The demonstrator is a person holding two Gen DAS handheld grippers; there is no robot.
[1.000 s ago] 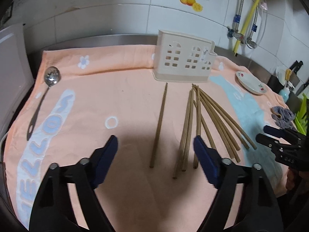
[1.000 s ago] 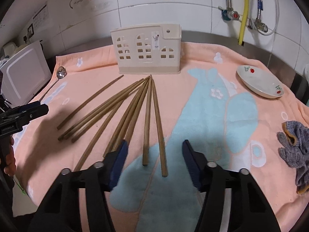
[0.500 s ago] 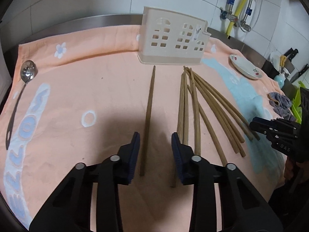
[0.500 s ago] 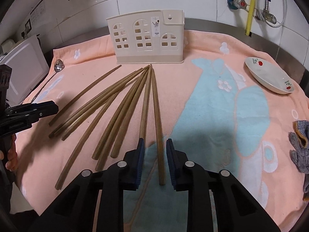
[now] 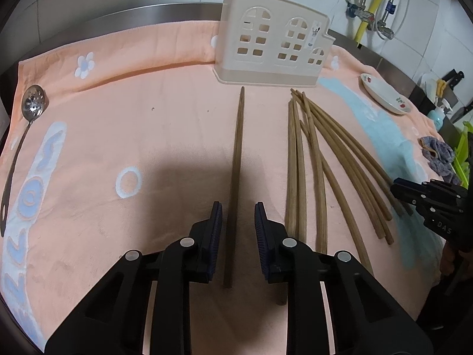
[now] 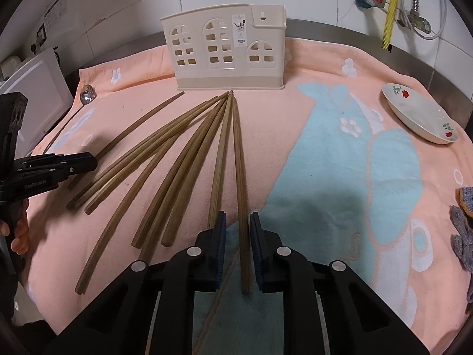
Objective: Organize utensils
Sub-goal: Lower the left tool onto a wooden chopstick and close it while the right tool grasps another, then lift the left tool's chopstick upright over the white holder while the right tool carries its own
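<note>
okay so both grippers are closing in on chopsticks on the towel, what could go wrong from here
The right gripper is closing around the rightmost chopstick, but a neighbouring chopstick lies against its left finger and may get dragged. The left gripper is closing near one end of the lone chopstick, which could droop when lifted.

Layout referenced to the utensil holder [image 6: 227, 50], standing on the towel [image 6: 325, 183].

Before it: fanned chopsticks [image 6: 177, 159], one single chopstick [image 5: 236, 171] apart at their left. Far left: slotted spoon [image 5: 26, 118]. Right: dish [image 6: 419, 117]; beyond, nearer, a cloth [image 5: 437, 155].
</note>
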